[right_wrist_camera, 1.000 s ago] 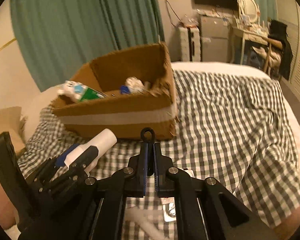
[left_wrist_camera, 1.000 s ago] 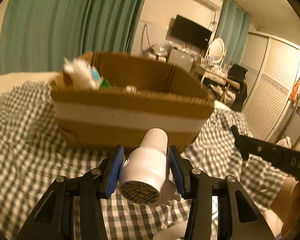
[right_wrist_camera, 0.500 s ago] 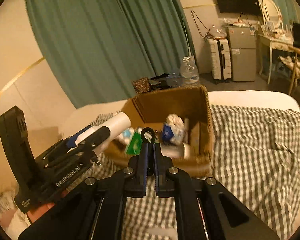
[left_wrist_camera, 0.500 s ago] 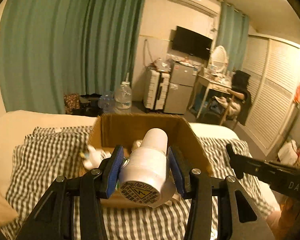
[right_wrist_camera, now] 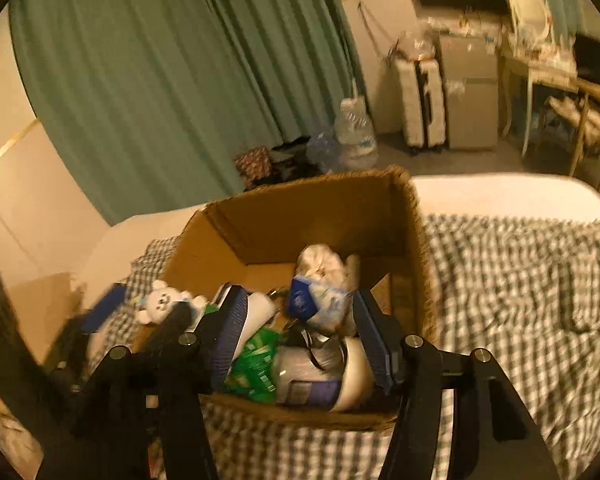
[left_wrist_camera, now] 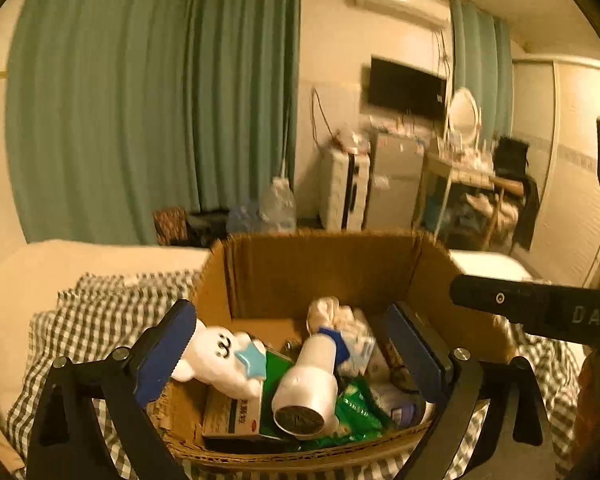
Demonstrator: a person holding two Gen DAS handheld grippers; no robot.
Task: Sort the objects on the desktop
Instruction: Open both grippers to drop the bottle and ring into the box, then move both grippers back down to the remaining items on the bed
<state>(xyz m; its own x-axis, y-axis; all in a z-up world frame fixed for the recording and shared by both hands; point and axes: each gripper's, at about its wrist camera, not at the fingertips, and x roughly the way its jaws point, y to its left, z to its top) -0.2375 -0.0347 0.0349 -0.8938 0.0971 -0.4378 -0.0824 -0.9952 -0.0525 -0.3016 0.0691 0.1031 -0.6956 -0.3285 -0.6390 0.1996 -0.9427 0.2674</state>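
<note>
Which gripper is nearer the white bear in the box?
Left. The left gripper hangs open over the box, its left finger right beside the bear. The right gripper is further right, over the bottles.

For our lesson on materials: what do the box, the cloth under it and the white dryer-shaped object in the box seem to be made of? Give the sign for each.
Box: brown corrugated cardboard, matte, with frayed fluted top edges.
Cloth: woven fabric, probably cotton, in a dark and white check; it wrinkles softly.
White dryer-shaped object: probably hard plastic, smooth, with a slight sheen.

white bottle tilted in cardboard box
</note>
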